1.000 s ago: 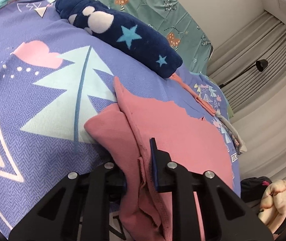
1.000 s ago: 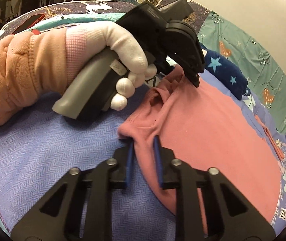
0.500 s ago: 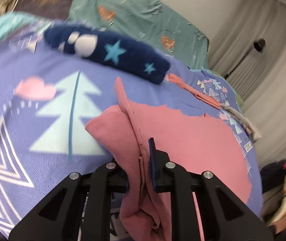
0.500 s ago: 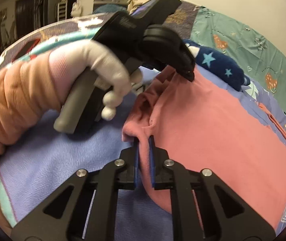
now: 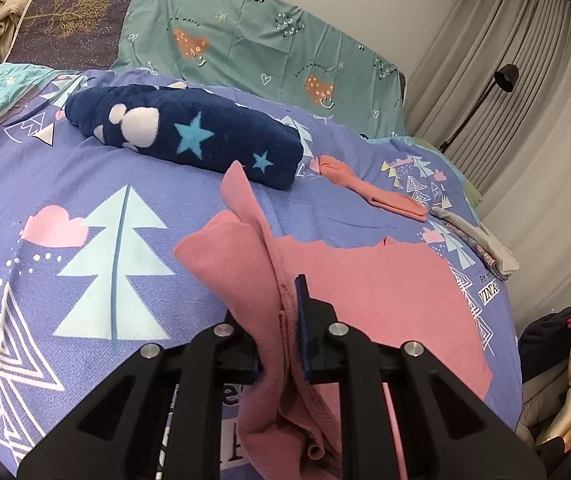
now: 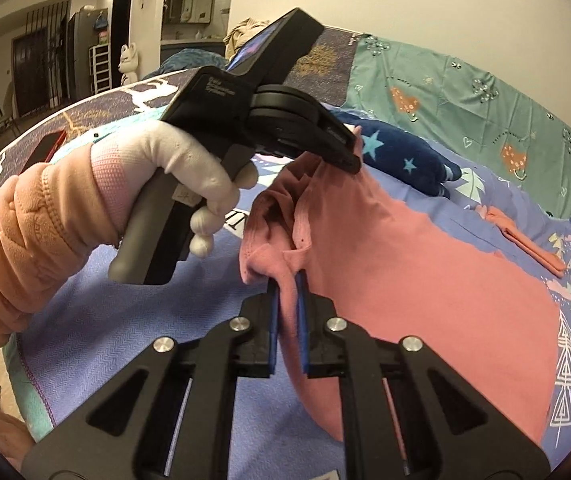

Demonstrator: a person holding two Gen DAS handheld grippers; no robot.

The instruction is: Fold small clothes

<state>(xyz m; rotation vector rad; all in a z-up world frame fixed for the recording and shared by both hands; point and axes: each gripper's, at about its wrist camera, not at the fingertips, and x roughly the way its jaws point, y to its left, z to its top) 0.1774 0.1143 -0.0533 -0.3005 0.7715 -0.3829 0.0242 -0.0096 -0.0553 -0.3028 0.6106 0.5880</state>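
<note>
A pink garment (image 5: 381, 292) lies spread on the purple patterned bedspread (image 5: 85, 184); it also shows in the right wrist view (image 6: 425, 272). My left gripper (image 5: 281, 344) is shut on a bunched edge of the pink garment and holds it lifted off the bed. My right gripper (image 6: 287, 320) is shut on another part of the same near edge. In the right wrist view the left gripper (image 6: 349, 162), held by a white-gloved hand (image 6: 181, 172), pinches the raised fabric above and behind my right one.
A rolled navy star-print fleece (image 5: 189, 136) lies at the back of the bed. A folded pink item (image 5: 373, 192) and a grey folded item (image 5: 481, 244) lie at the right edge. A teal sheet (image 5: 269, 44) hangs behind. A floor lamp (image 5: 501, 80) stands right.
My right gripper has closed on the garment's edge. Both grippers have risen, lifting the near edge of the pink garment off the bed.
</note>
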